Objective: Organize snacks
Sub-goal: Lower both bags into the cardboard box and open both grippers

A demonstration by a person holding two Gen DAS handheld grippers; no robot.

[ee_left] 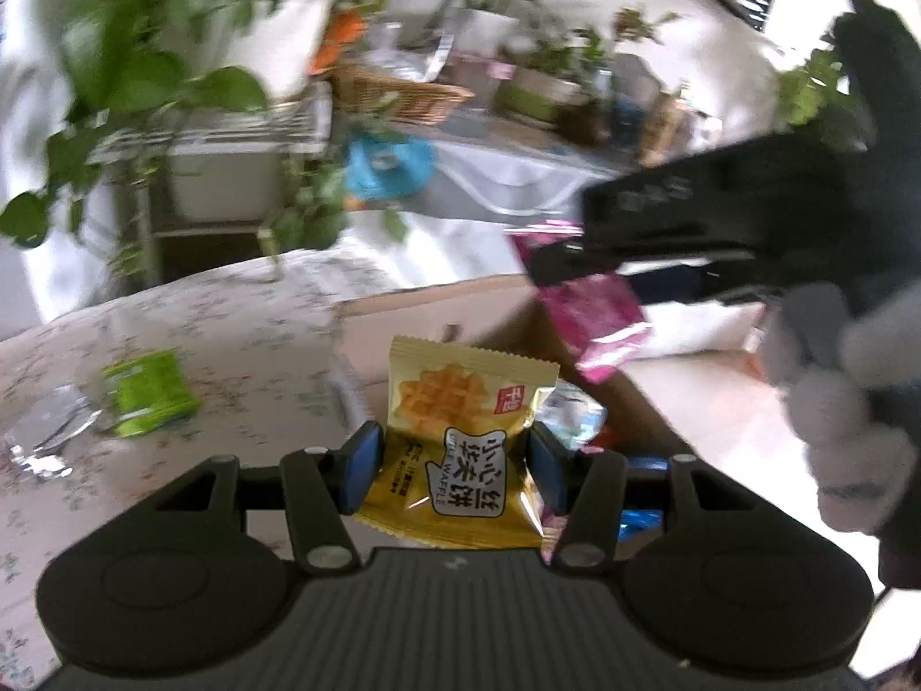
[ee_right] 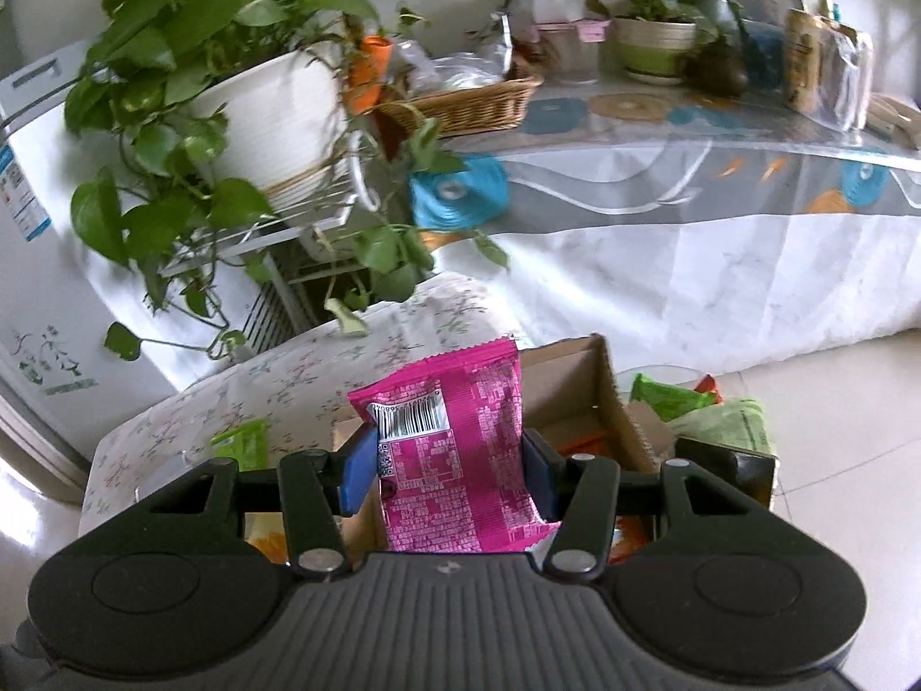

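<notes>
Green foil snack packet (ee_left: 148,393) lies far left on the floral-cloth table (ee_left: 242,334). Left gripper (ee_left: 453,472) jaws pinch a yellow waffle packet (ee_left: 460,437) near the open cardboard box (ee_left: 414,311). Right gripper (ee_right: 452,475) jaws pinch a magenta foil packet (ee_right: 455,449) over that box.

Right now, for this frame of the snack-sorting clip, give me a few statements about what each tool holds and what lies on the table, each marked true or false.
1. The left tool is shut on a yellow waffle packet. True.
2. The right tool is empty. False: it grips a pink snack packet.
3. A green packet lies on the floral tablecloth. True.
4. The cardboard box is closed with tape. False: its flaps stand open, with packets inside.
5. The pink packet shows a barcode in the right wrist view. True.
</notes>
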